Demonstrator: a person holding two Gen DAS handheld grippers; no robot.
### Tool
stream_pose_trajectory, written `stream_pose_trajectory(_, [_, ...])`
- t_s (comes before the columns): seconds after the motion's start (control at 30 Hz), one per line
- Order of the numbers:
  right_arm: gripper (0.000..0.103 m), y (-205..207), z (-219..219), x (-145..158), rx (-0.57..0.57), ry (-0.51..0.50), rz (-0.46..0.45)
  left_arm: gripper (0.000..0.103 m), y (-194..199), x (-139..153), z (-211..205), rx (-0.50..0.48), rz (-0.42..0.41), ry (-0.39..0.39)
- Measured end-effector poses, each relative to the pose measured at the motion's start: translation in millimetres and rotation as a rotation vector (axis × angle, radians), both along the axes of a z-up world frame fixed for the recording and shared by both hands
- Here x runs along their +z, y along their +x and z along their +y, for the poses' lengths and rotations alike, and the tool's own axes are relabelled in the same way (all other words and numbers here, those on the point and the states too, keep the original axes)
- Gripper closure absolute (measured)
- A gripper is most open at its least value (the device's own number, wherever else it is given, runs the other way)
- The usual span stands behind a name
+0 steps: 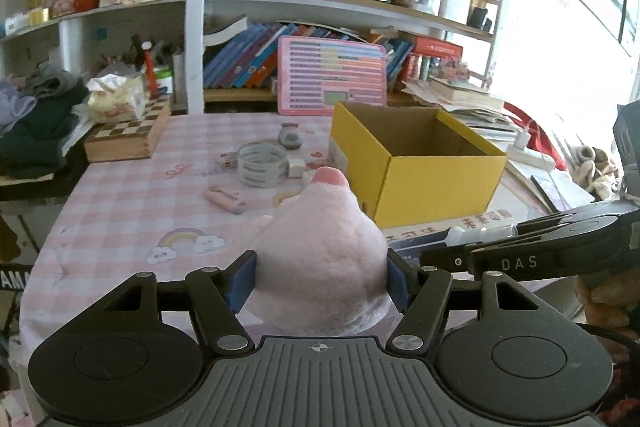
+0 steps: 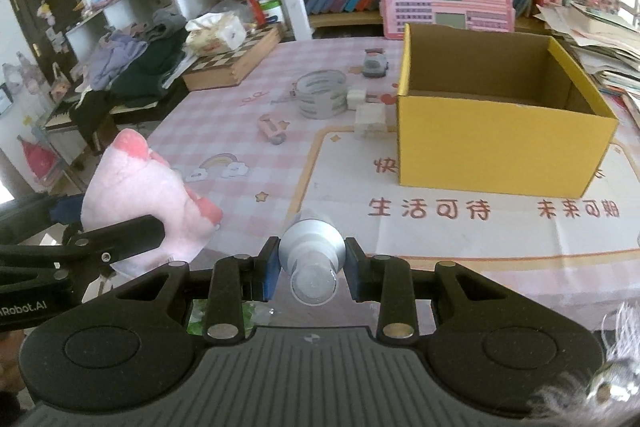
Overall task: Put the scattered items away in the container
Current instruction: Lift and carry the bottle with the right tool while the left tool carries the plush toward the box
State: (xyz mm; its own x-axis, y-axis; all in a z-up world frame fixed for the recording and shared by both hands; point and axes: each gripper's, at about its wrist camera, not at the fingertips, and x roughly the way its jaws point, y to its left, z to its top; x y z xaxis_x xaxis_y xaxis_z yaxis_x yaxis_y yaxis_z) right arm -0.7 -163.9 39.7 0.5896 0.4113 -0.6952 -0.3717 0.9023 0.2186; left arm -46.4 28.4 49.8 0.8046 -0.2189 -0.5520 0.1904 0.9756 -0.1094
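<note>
My left gripper [image 1: 322, 277] is shut on a pink plush toy [image 1: 320, 247], held above the near part of the table; the same pink plush toy [image 2: 144, 199] shows at the left of the right wrist view. My right gripper [image 2: 312, 269] is shut on a small silver-capped bottle [image 2: 312, 255] with its clear end toward the camera. The open yellow cardboard box [image 1: 416, 171] stands upright ahead and to the right, and the yellow cardboard box [image 2: 500, 143] looks empty inside. On the pink checked cloth lie a tape roll [image 2: 321, 94], a toy car [image 2: 375, 63], white blocks [image 2: 370, 115] and a small pink item [image 2: 272, 129].
A chessboard box [image 1: 128, 137] with a tissue pack and a heap of clothes [image 1: 36, 123] fills the table's left side. A pink board [image 1: 332, 75] leans against bookshelves behind the box. Papers and a power strip [image 1: 528, 151] crowd the right edge.
</note>
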Motion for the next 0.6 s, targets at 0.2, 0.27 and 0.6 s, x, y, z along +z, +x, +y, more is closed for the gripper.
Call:
stream_pose_trajectory(0.2, [0.072, -7, -5, 1, -0.028, -0.009, 0.001, 0.037, 1, 0, -6, -0.036, -0.002, -0.003])
stream_pose_trajectory(0.27, [0.072, -9, -8, 1, -0.041, -0.012, 0.005, 0.037, 3, -1, -9, -0.049, 0.001, -0.006])
stream_pose_trajectory(0.6, [0.072, -9, -21, 1, -0.081, -0.031, 0.015, 0.037, 11, -3, -19, -0.099, 0.002, -0.017])
